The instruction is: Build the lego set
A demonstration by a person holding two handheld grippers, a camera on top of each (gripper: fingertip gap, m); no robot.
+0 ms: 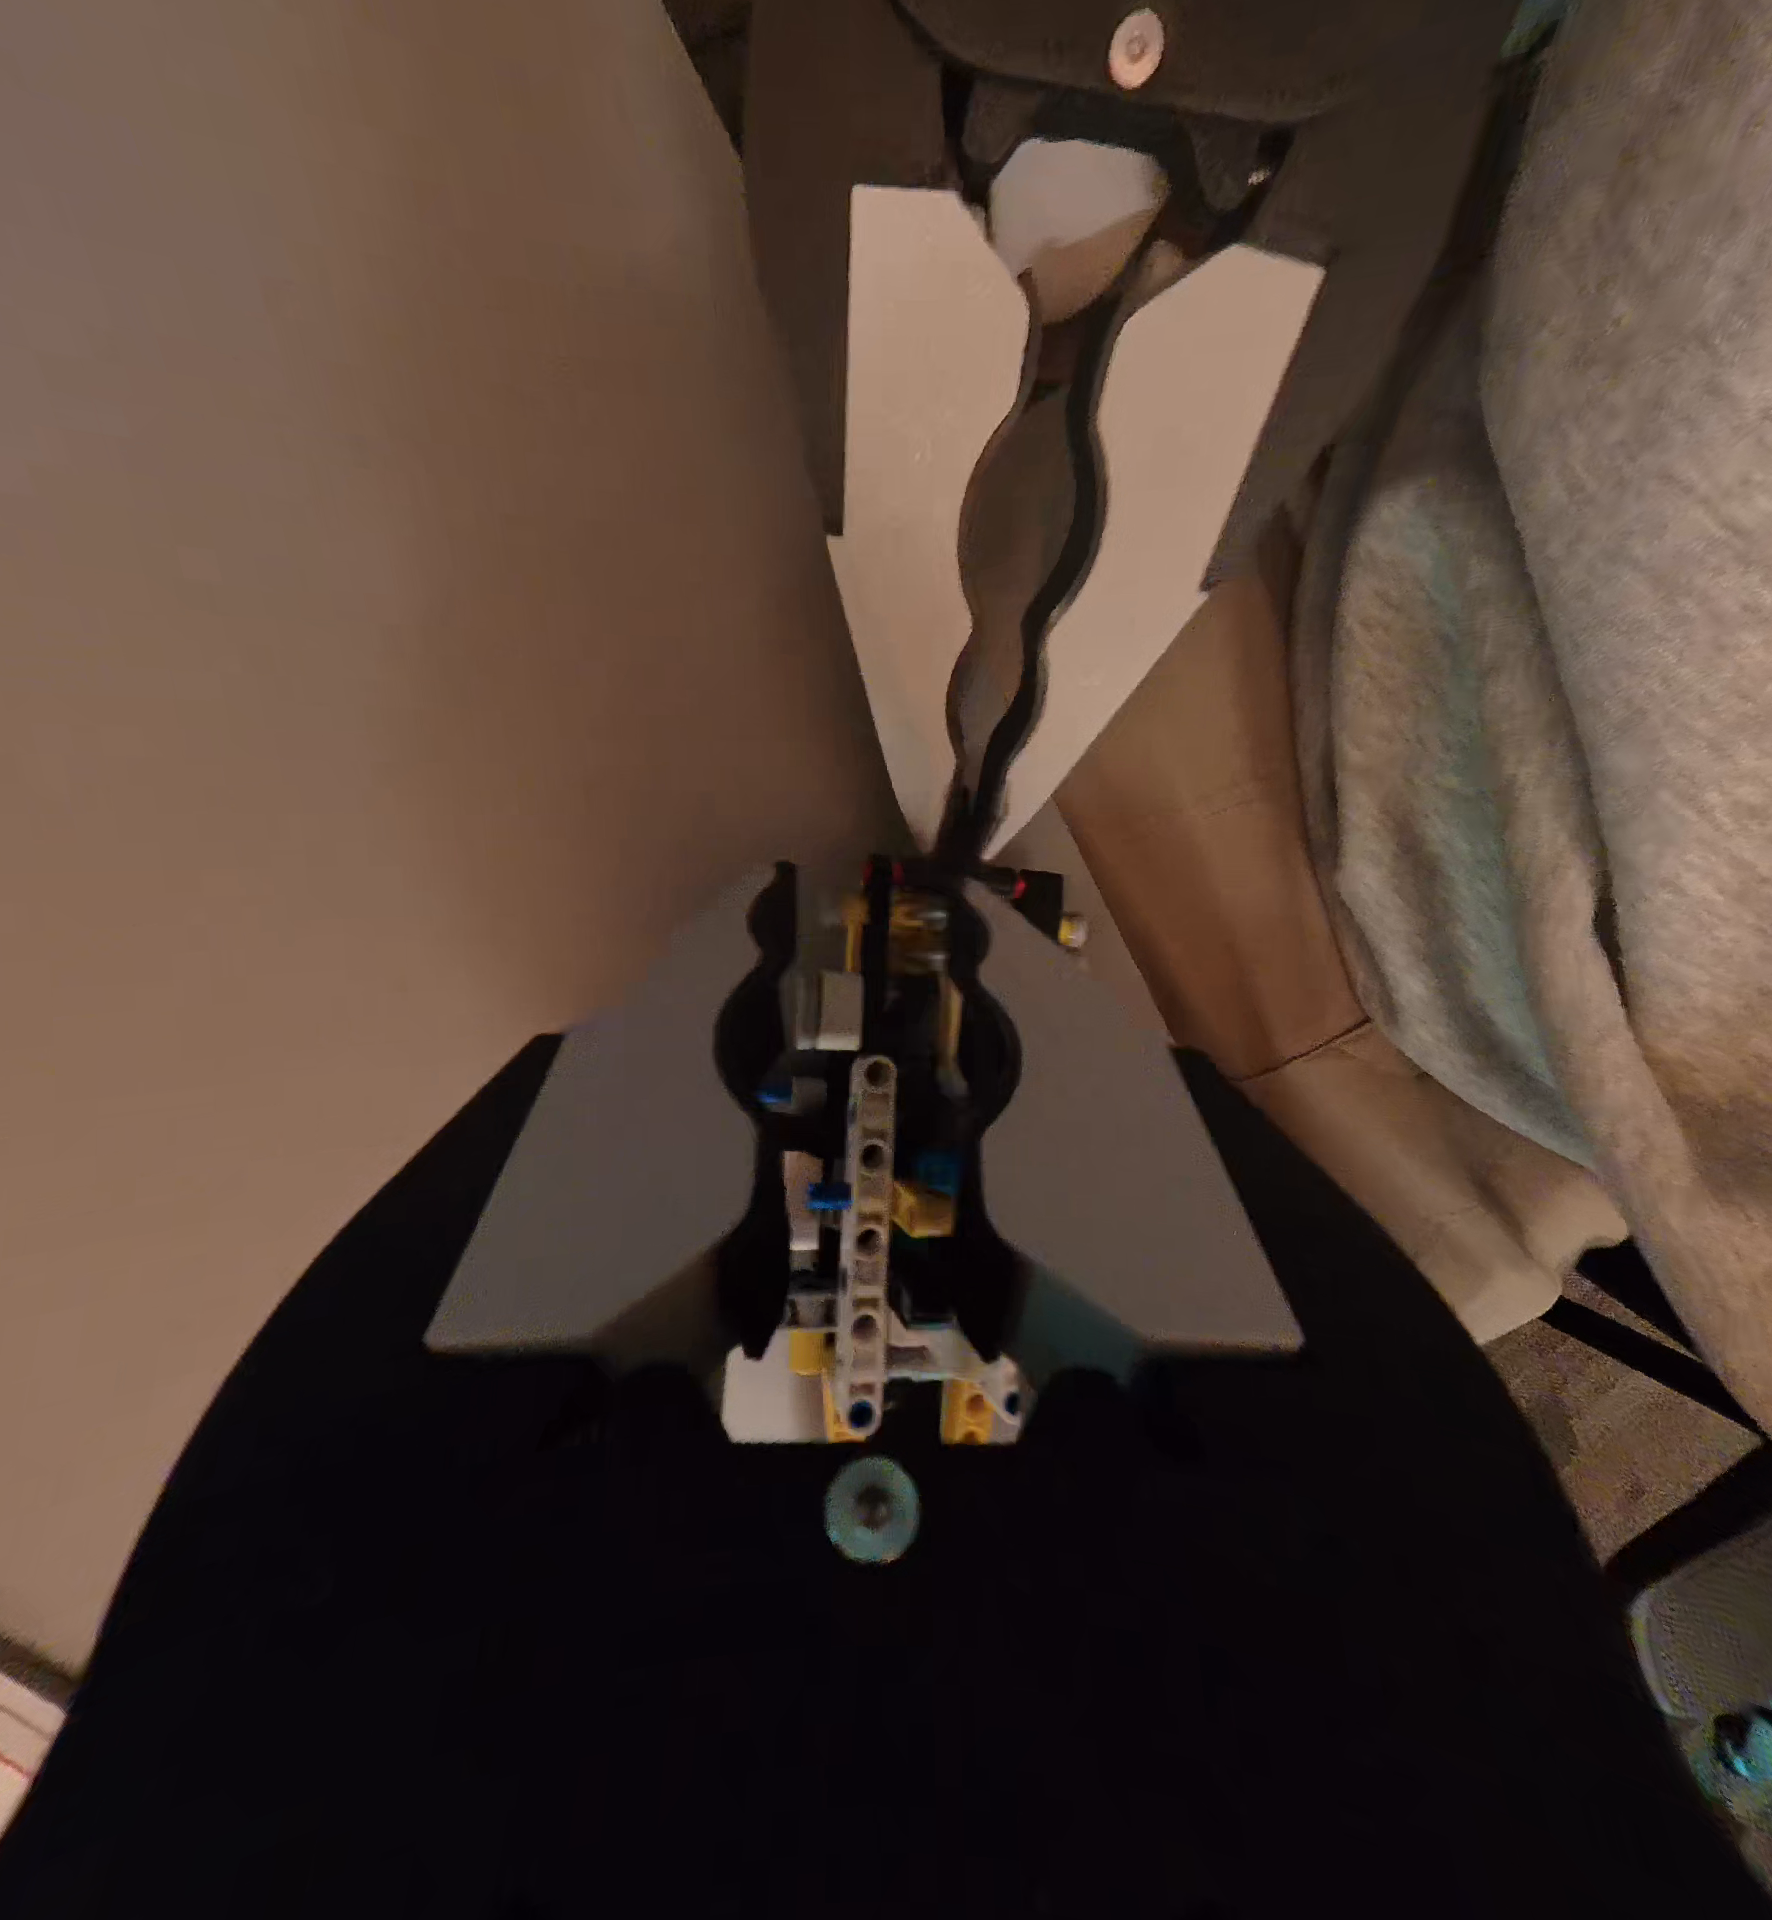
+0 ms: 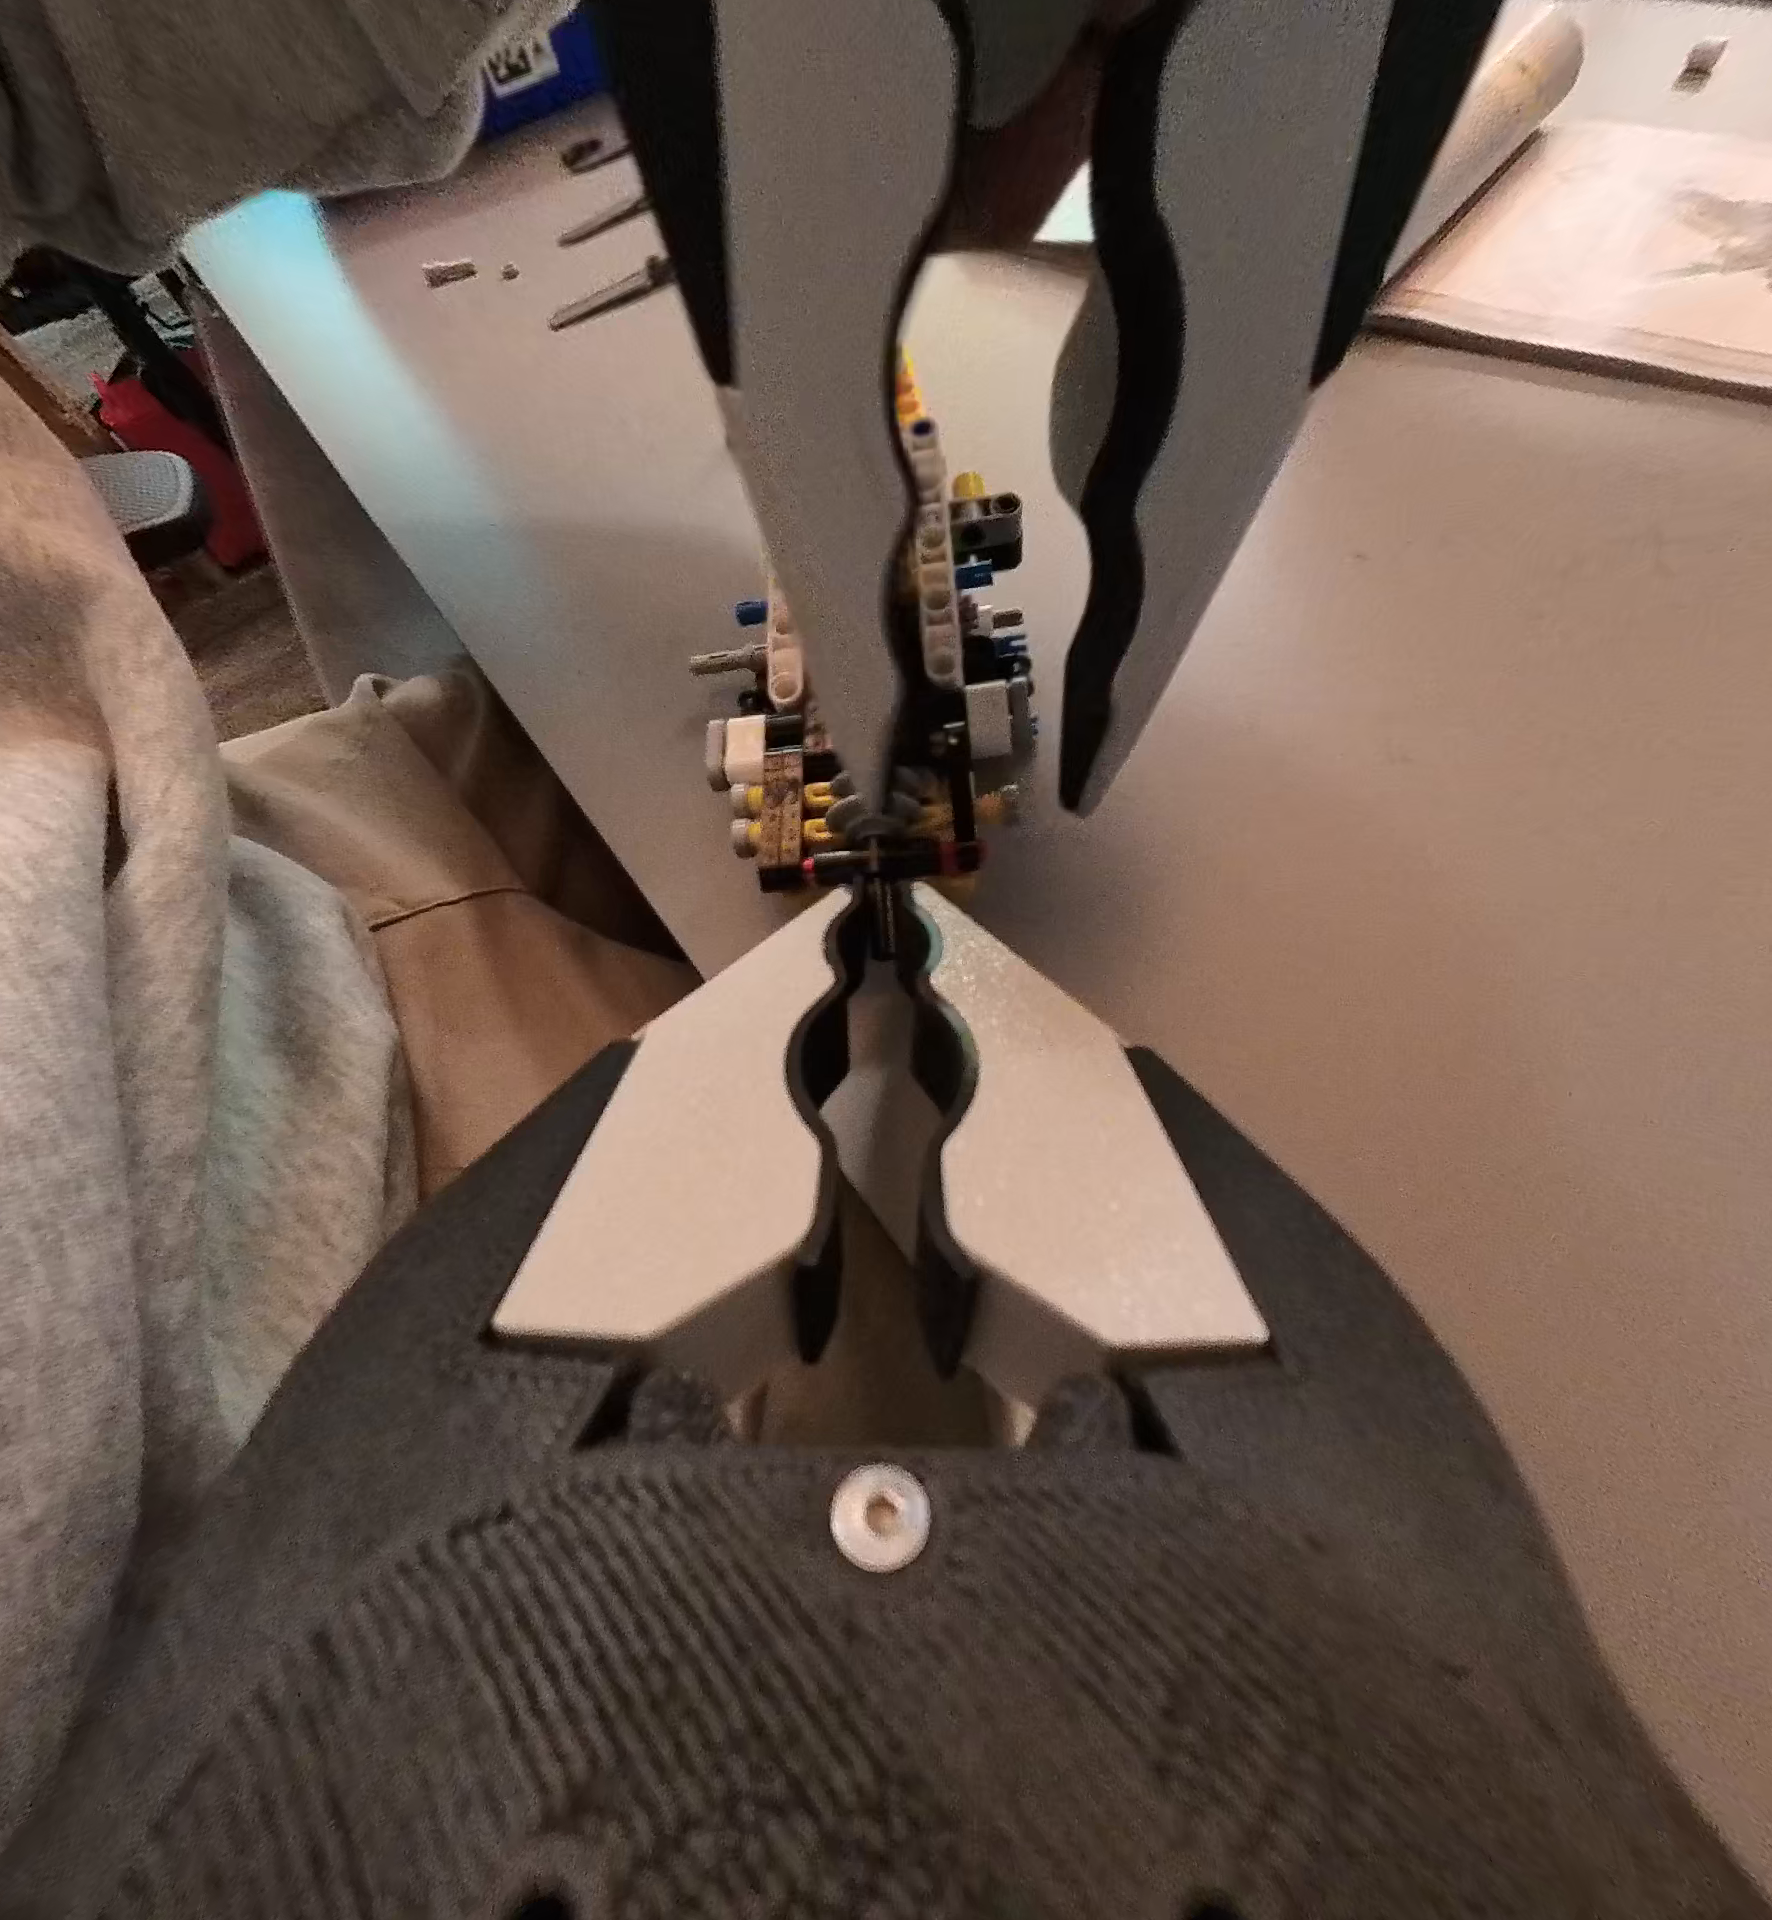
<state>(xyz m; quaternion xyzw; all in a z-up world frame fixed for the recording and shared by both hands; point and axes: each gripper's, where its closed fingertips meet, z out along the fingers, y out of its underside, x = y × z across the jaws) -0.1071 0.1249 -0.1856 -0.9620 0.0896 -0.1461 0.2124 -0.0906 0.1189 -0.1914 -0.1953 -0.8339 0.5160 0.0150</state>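
Our left gripper [image 1: 866,1049] is clamped around the lego model [image 1: 866,1195], which sits lengthwise between its fingers above the table [image 2: 1433,831]. Our right gripper [image 2: 882,925] meets it head-on, its tips pinched nearly together on a thin black rod [image 2: 882,914] at the model's near end (whether the rod is seated yet, we cannot tell). We judge this a pin-insertion step; next we need a straight push while the left holds firm. A booklet [image 2: 1640,260] lies beyond.

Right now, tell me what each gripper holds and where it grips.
The left gripper clamps the lego assembly lengthwise along its sides. The right gripper pinches a thin black axle at the assembly's near end.
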